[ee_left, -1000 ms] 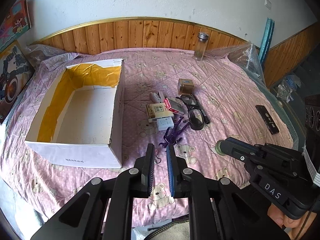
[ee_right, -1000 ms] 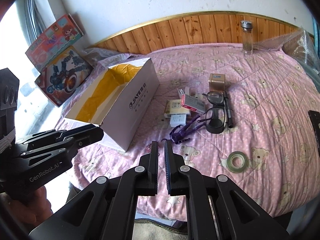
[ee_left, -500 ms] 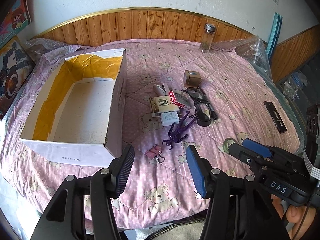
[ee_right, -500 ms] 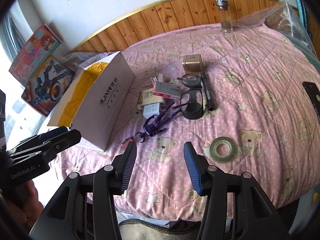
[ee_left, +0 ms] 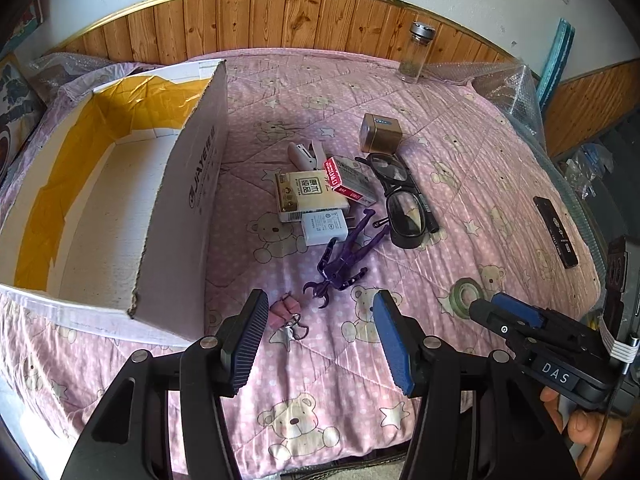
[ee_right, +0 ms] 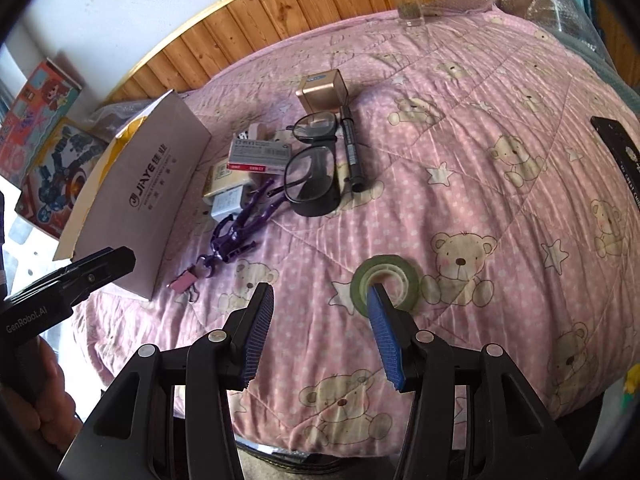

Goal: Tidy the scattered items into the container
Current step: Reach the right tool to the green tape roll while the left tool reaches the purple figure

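My left gripper (ee_left: 318, 336) is spread wide above the pink clip (ee_left: 283, 312), which lies near the box (ee_left: 188, 216) corner with its wire handles trailing toward 5 o'clock. At 12 o'clock from it the purple claw (ee_left: 344, 256) has its long axis running from 7 to 1. My right gripper (ee_right: 320, 322) is also spread, its right finger (ee_right: 384, 336) over the green tape roll (ee_right: 404, 276), which lies flat. The white box stands open, yellow-lined, at 10 o'clock. Everything rests on a pink bear quilt (ee_left: 304, 392); wood panelling (ee_left: 256, 20) runs behind.
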{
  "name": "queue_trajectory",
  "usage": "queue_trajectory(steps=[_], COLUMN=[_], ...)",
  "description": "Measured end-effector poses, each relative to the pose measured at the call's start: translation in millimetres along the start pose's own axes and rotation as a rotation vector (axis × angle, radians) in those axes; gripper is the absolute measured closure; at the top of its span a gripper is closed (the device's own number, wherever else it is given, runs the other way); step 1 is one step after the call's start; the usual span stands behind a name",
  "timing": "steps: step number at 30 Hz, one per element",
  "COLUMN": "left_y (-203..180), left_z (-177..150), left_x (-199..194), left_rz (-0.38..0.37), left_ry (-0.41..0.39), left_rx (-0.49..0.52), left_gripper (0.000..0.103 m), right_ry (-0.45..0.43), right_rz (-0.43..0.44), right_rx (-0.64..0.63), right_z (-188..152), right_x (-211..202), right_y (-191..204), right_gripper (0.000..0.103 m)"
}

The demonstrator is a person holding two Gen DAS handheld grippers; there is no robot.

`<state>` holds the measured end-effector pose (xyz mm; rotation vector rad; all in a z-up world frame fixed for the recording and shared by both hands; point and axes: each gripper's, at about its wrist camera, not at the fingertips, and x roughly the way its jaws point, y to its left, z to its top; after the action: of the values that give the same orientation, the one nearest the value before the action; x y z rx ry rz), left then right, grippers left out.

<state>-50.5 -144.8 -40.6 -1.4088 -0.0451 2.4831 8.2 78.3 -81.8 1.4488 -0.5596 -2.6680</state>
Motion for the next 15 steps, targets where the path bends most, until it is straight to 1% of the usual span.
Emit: queue_trajectory(steps=[3, 6, 11, 15], left_y=[0.1, -3.1, -8.0, -7.4], left_z=[2.0, 4.0, 10.5, 13.5], left_x=[17.0, 34.7, 65.7, 95.8], left_rz=[-0.037, -0.052, -0.052, -0.050], left_ry=[0.023, 0.042, 0.069, 0.107], left_rx=[-0.002, 0.009, 0.033, 0.033], left_gripper=[0.047, 0.047, 0.047, 0.047], right_ry=[0.006, 0.016, 0.032, 0.049], right_rz=[-0.021, -0.036, -0.050, -0.064], right_rx=[0.003, 0.011, 0.023, 0.003], right_z=[1.2, 2.4, 4.4, 6.4], right_x=[5.8, 13.5, 27.9, 38.7], right_y=[-8.7, -18.8, -31.2, -35.3], right_gripper=[0.050, 0.050, 0.050, 0.050])
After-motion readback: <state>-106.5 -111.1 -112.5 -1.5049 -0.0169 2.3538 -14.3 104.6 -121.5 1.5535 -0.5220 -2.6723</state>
